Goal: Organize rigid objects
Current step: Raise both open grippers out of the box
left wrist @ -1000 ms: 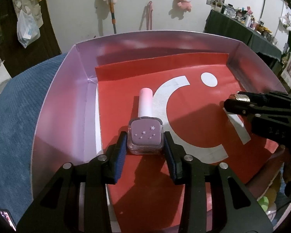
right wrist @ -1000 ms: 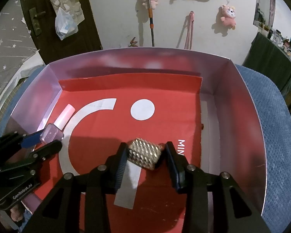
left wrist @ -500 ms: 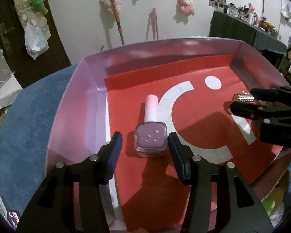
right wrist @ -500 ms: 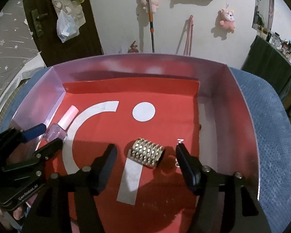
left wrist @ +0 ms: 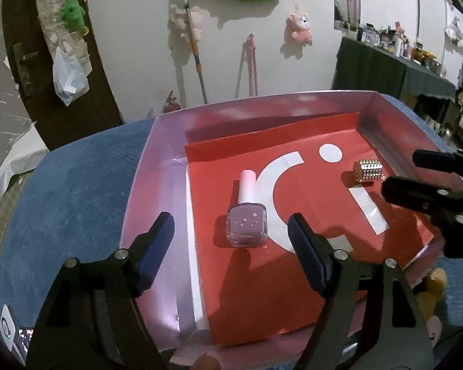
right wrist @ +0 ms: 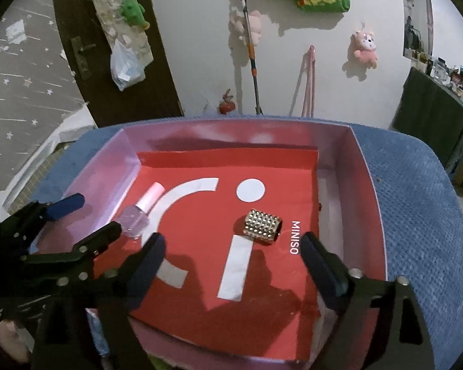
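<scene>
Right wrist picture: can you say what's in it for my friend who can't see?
A gold studded tube lies on red paper in a pink box, between the opening right gripper. A nail polish bottle lies by the left gripper.

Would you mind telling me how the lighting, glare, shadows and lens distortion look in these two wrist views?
Left wrist view: dim room, a soft sheen on the pink box wall, a short shadow beside the nail polish bottle, and fisheye bending of the far rim. Right wrist view: the studded gold cylinder glints and stays sharp, claw shadows fall on the red liner, and the corners vignette to black.
</scene>
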### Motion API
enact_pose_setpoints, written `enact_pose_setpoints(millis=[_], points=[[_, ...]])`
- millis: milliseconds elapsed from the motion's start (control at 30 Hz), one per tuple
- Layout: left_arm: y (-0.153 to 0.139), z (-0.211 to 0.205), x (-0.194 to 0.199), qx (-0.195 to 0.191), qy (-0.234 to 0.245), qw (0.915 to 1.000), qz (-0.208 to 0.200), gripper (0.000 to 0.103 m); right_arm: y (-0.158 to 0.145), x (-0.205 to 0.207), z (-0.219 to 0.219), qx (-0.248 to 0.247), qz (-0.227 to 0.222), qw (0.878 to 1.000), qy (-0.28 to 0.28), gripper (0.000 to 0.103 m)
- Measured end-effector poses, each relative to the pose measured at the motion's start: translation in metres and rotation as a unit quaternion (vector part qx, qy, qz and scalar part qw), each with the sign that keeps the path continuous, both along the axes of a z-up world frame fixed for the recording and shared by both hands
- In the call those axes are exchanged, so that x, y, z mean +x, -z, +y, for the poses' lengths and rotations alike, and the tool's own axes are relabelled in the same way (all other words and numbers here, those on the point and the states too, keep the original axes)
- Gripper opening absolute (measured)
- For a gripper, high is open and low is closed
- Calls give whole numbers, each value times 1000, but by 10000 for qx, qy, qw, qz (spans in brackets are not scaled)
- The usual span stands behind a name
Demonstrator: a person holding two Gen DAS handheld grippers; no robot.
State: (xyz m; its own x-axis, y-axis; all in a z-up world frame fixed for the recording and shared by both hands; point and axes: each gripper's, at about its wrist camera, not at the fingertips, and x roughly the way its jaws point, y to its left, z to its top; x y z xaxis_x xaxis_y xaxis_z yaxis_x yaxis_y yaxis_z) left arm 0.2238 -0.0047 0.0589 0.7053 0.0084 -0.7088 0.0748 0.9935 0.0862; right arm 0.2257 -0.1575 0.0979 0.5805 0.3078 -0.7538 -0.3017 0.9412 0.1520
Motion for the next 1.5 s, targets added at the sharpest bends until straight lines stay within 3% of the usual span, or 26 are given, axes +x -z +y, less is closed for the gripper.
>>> enact_pose_setpoints(millis=[167, 300, 633, 867, 1000, 1100, 1267, 1500], points=[[-9, -1, -11, -29, 8, 9998, -174, 85, -13, -15, -3, 222, -224, 9995, -28, 99], [-16, 0, -19, -121, 12, 9995, -307, 103, -21, -29, -4, 339, -397, 9986, -72, 103], [-26, 2, -39, -383, 26, 9983, -449, 103, -42, -64, -12, 650, -837, 9943, -100, 103], [-32, 0, -56, -535, 28, 9973, -495, 103, -54, -94, -12, 551, -1287, 9901, -45, 103], [-35, -5, -69, -398, -32, 9973, -621, 103, -58, -114, -12, 489, -1502, 9874, -3, 103], [-38, -11, -80, -288, -45, 9971, -705, 103, -59, -124, -15, 556, -1540, 9865, 26, 103], [-42, -12, -98, -468, 23, 9963, -718, 103, -61, -141, -24, 851, -1504, 9849, 103, 103], [-42, -16, -121, -399, -54, 9957, -834, 103, -55, -164, -26, 790, -1538, 9848, 147, 103]])
